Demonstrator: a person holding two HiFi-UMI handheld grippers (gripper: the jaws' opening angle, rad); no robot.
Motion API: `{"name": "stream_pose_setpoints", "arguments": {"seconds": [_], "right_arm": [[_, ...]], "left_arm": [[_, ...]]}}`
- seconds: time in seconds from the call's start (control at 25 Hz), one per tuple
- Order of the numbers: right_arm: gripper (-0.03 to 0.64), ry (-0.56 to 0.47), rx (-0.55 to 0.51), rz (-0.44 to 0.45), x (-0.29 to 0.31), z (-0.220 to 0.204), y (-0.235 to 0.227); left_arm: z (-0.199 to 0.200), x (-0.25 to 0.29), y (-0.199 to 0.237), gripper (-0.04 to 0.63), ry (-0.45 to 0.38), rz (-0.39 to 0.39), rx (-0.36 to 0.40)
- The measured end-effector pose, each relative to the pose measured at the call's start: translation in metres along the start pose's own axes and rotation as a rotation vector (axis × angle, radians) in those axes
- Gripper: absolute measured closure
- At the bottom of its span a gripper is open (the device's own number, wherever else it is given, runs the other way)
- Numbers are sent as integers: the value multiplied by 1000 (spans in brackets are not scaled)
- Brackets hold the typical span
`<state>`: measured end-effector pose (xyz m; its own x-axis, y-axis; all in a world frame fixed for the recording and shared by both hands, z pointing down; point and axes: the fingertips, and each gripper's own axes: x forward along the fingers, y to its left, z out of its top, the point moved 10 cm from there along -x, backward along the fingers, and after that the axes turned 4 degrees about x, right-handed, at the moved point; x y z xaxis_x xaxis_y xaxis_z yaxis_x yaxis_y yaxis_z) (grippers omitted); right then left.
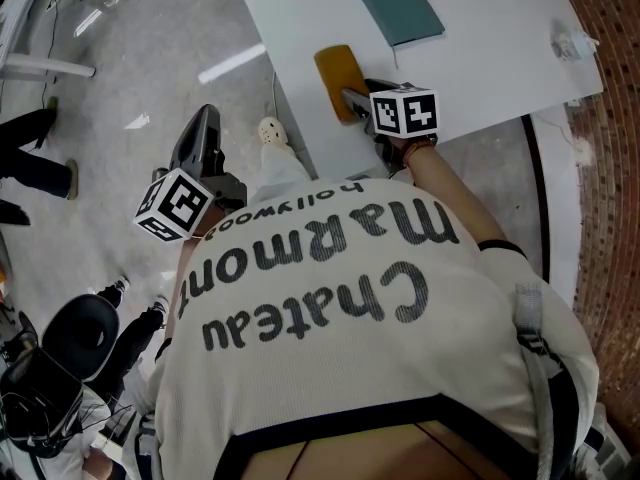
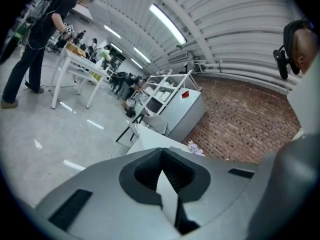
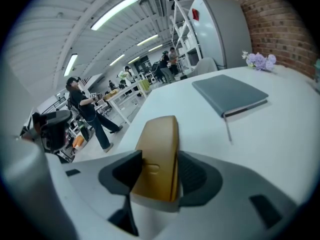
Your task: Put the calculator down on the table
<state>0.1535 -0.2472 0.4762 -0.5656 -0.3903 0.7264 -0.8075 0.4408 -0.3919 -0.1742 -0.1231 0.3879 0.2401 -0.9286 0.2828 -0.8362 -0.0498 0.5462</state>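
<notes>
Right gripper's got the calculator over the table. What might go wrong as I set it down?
1. In the head view the calculator sits close to the near edge of the table. Released here, it may slide or tip off onto the floor.
2. The right gripper clamps it near one end, and I cannot tell whether it touches the surface. Opening too early could drop it.
</notes>
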Motion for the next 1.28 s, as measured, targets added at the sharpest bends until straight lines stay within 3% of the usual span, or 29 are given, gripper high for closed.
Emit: {"name": "stream_pose_setpoints", "arguments": {"seconds": [0.56,0.96,1.28], "right_arm": [[388,-21,2,9,15,7,18],[391,-19,-32,-1,32,20,55],[391,-42,-22,10,-2,-17,-13]], "left_arm": [[-6,-42,8,592,44,95,21],[39,-28,12,592,54,5,107],[-10,-30,-45,592,0,-17,137]]}}
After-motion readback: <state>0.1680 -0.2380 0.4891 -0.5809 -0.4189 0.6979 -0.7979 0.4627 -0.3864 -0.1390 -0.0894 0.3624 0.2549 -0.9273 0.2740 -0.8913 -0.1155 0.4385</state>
